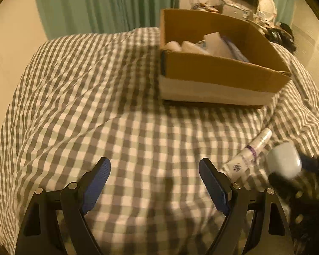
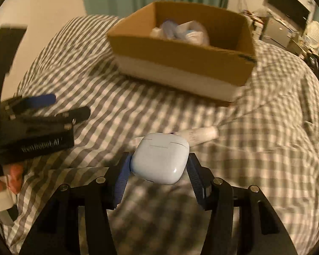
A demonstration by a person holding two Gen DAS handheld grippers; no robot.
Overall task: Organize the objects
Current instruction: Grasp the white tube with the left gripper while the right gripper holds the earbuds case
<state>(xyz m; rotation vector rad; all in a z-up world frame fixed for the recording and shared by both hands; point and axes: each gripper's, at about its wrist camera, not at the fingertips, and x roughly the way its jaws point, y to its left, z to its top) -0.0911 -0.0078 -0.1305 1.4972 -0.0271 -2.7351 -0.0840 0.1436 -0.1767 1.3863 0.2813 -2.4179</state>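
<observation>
Left wrist view: your left gripper [image 1: 154,170] is spread wide and empty over the checked bedspread [image 1: 74,110]. The box [image 1: 223,76] sits in the upper right of the frame. A tube [image 1: 249,155] lies at lower right, long axis running up-right, just beside your right pad.

Right wrist view: your right gripper [image 2: 159,165] pinches the white case [image 2: 161,158] at lower centre, clear of the bedspread. The box [image 2: 180,59] lies straight ahead at upper centre, so this hand looks best placed to carry the case in.
</observation>
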